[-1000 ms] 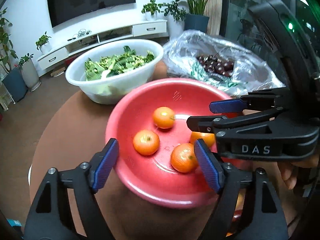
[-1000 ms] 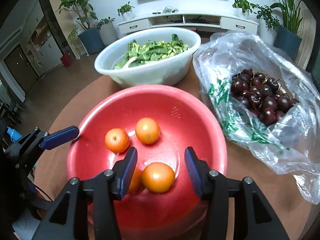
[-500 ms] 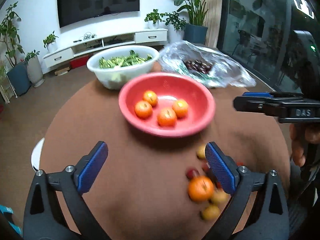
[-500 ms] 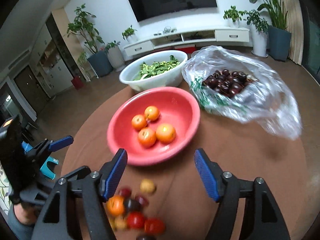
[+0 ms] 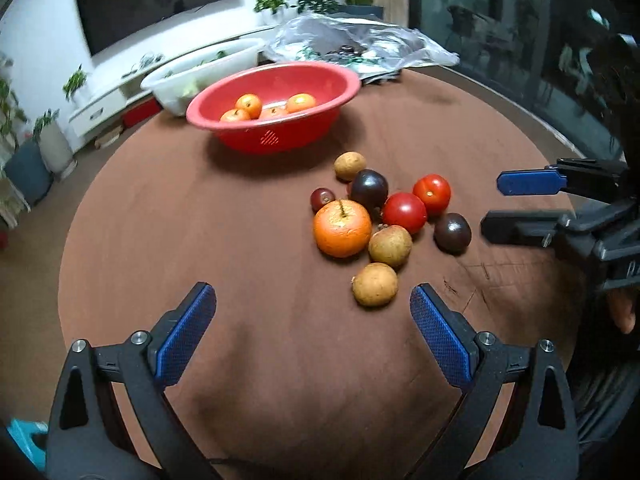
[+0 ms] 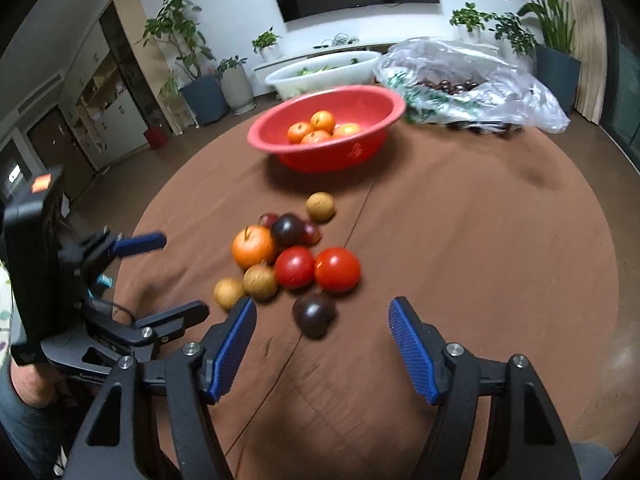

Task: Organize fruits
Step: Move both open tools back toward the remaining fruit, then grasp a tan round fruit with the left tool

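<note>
The left gripper (image 5: 312,334) is spread wide, holding nothing, above the round brown table (image 5: 240,248). The right gripper (image 6: 322,346) is likewise wide and empty. The loose pile of fruit, with a large orange (image 5: 342,228), two red tomatoes (image 5: 404,212), dark plums and tan round fruits, lies at 12 o'clock of the right gripper. The red plastic bowl (image 5: 272,136) with four small oranges sits beyond, a white basin of greens (image 6: 324,74) and a clear plastic bag (image 6: 472,80) behind it.
</note>
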`<state>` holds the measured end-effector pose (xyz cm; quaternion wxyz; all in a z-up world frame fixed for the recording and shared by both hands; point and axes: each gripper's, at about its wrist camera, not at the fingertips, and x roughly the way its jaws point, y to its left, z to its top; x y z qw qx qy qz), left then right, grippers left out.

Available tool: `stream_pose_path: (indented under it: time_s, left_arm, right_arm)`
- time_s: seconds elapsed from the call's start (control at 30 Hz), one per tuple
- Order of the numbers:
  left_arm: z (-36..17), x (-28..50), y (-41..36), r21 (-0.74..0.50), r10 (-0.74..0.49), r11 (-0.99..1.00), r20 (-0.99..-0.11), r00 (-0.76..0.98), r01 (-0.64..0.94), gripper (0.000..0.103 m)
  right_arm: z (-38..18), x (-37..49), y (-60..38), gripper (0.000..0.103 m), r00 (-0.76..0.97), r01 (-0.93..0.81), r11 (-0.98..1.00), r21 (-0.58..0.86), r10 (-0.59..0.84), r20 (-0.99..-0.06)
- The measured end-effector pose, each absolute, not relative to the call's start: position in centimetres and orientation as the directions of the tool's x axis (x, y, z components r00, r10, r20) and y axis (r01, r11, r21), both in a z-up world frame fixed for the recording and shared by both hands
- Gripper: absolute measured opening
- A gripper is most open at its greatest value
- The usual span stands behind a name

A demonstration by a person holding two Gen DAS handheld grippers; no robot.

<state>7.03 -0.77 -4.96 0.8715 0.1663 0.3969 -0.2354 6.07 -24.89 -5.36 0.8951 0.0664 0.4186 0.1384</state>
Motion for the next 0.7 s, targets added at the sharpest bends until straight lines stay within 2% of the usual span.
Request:
stream_pose_path:
  time_s: [0.23, 0.3, 0.37, 0.47, 0.7]
  left_arm:
    - [-5.7, 7.7, -2.2, 0.13, -0.28, 0.79, -0.792, 0.542, 0.599, 0.098]
    - [-6.0, 7.9, -2.5, 0.125, -0.285, 0.782, -0.8, 0.528, 0.611, 0.091]
    - [-6.2, 8.3, -2.7, 0.1, -0.297, 0.777, -0.812, 0.502, 0.622, 0.075]
    - [-6.5, 9.1, -3.0, 0.075, -0.304, 0.774, -0.827, 0.473, 0.629, 0.059]
    - [-7.0, 9.2, -3.3, 0.045, -0.322, 0.762, -0.84, 0.438, 0.646, 0.038]
  right_arm:
    - [-6.0, 5.9, -24.4, 0.066, 0.606, -0.188, 0.965, 0.184, 0.262, -0.751]
    - [-6.1, 5.9, -24.7, 0.065, 0.604, -0.176, 0.967, 0.184, 0.254, -0.756]
    - [-6.2, 6.1, -24.7, 0.061, 0.597, -0.175, 0.967, 0.185, 0.254, -0.761]
    - [-6.5, 6.2, -24.6, 0.06, 0.589, -0.182, 0.965, 0.187, 0.259, -0.766]
    - [-6.7, 6.4, -24.5, 0.058, 0.579, -0.183, 0.963, 0.196, 0.267, -0.77]
